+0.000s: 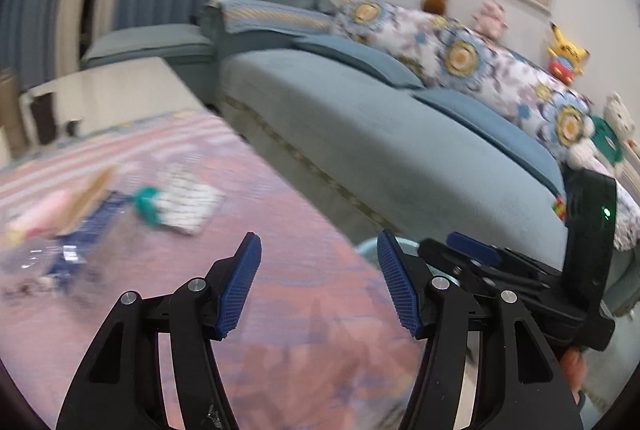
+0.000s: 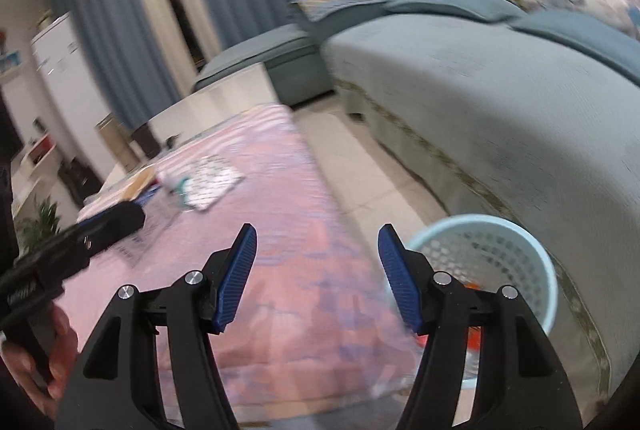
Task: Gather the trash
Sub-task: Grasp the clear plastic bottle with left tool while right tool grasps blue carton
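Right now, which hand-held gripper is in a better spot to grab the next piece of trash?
Probably the left hand-held gripper: it is open, empty, and on the side nearer the trash pile. The right hand-held gripper, also open, sits beside the bin.

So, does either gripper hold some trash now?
No. The left gripper and the right gripper are both open and empty; the trash lies on the table.
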Demonstrator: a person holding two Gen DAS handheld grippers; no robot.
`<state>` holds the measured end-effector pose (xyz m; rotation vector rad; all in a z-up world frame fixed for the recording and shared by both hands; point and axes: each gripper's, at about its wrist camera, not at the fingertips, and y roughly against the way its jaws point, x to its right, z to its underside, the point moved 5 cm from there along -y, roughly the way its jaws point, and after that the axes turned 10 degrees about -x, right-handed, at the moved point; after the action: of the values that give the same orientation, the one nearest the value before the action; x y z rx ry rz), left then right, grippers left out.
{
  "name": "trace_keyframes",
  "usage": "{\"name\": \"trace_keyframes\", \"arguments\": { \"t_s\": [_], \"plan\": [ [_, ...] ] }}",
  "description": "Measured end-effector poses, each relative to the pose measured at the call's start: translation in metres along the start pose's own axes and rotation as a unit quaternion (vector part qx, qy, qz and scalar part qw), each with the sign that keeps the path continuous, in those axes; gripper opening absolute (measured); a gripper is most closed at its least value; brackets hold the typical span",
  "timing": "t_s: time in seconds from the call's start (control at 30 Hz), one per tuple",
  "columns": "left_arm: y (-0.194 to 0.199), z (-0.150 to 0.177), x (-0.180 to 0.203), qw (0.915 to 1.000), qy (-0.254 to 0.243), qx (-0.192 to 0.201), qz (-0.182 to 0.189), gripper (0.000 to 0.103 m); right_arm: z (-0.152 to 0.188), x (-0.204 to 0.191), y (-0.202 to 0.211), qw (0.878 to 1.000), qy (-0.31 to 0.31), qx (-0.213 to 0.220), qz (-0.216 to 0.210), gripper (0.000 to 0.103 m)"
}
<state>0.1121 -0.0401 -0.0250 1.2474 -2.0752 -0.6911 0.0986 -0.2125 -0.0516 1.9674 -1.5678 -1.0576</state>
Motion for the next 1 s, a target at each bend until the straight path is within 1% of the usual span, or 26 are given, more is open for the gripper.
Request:
{"name": "trace_keyframes", "arguments": {
  "t_s": [0.03,0.07,0.13,0.2,0.23,0.27,0.33,0.37,0.47,0.53,0.57,0.6,0.63,0.7,0.77,0.83,0.9,1.0],
  "plan": [
    [0.010,0.001,-0.018,0.9998,0.013,0.007,-0.013,0.059,0.000,-0.013,-0.003,1.000,0.012,0.000,-0.003,0.059],
    [0.016,0.001,-0.027,0.9996,0.019,0.010,-0.019,0.059,0.000,-0.025,-0.005,1.000,0.024,0.001,-0.006,0.059],
    [0.030,0.004,-0.057,0.9987,0.033,0.017,-0.033,0.057,0.001,-0.045,-0.010,0.999,0.045,0.008,-0.006,0.059],
    [0.042,0.009,-0.085,0.9968,0.053,0.021,-0.055,0.057,0.003,-0.065,-0.017,0.998,0.067,0.012,-0.004,0.048],
    [0.050,0.013,-0.105,0.9950,0.070,0.023,-0.067,0.057,0.005,-0.076,-0.023,0.997,0.078,0.011,-0.006,0.038],
    [0.054,0.015,-0.117,0.9937,0.081,0.025,-0.074,0.057,0.006,-0.085,-0.030,0.996,0.086,0.009,-0.009,0.031],
    [0.066,0.021,-0.148,0.9890,0.109,0.031,-0.095,0.057,0.009,-0.097,-0.043,0.996,0.093,-0.001,-0.012,0.026],
    [0.071,0.024,-0.162,0.9865,0.122,0.032,-0.105,0.057,0.010,-0.101,-0.052,0.995,0.094,-0.007,-0.009,0.026],
    [0.082,0.034,-0.210,0.9755,0.162,0.030,-0.145,0.060,0.015,-0.113,-0.070,0.995,0.099,-0.019,-0.007,0.026],
    [0.086,0.041,-0.243,0.9643,0.195,0.027,-0.177,0.066,0.020,-0.120,-0.083,0.994,0.101,-0.029,-0.009,0.026],
    [0.089,0.043,-0.255,0.9596,0.207,0.027,-0.188,0.071,0.023,-0.121,-0.090,0.994,0.101,-0.034,-0.010,0.026],
    [0.091,0.046,-0.267,0.9544,0.221,0.030,-0.199,0.072,0.026,-0.122,-0.094,0.994,0.102,-0.039,-0.009,0.026],
    [0.090,0.048,-0.282,0.9515,0.233,0.028,-0.199,0.072,0.030,-0.122,-0.099,0.994,0.103,-0.046,-0.007,0.026],
    [0.084,0.051,-0.298,0.9488,0.248,0.015,-0.195,0.072,0.032,-0.122,-0.105,0.993,0.105,-0.057,-0.003,0.026],
    [0.074,0.055,-0.307,0.9496,0.262,0.002,-0.171,0.070,0.032,-0.123,-0.102,0.993,0.108,-0.047,-0.003,0.026],
    [0.071,0.061,-0.305,0.9546,0.264,0.000,-0.138,0.066,0.033,-0.121,-0.105,0.993,0.106,-0.054,-0.003,0.026],
    [0.066,0.065,-0.295,0.9611,0.254,-0.004,-0.108,0.066,0.033,-0.120,-0.105,0.993,0.104,-0.055,-0.001,0.026],
    [0.065,0.075,-0.273,0.9685,0.230,-0.012,-0.095,0.066,0.033,-0.120,-0.105,0.993,0.103,-0.054,0.001,0.026]
  ]
}}
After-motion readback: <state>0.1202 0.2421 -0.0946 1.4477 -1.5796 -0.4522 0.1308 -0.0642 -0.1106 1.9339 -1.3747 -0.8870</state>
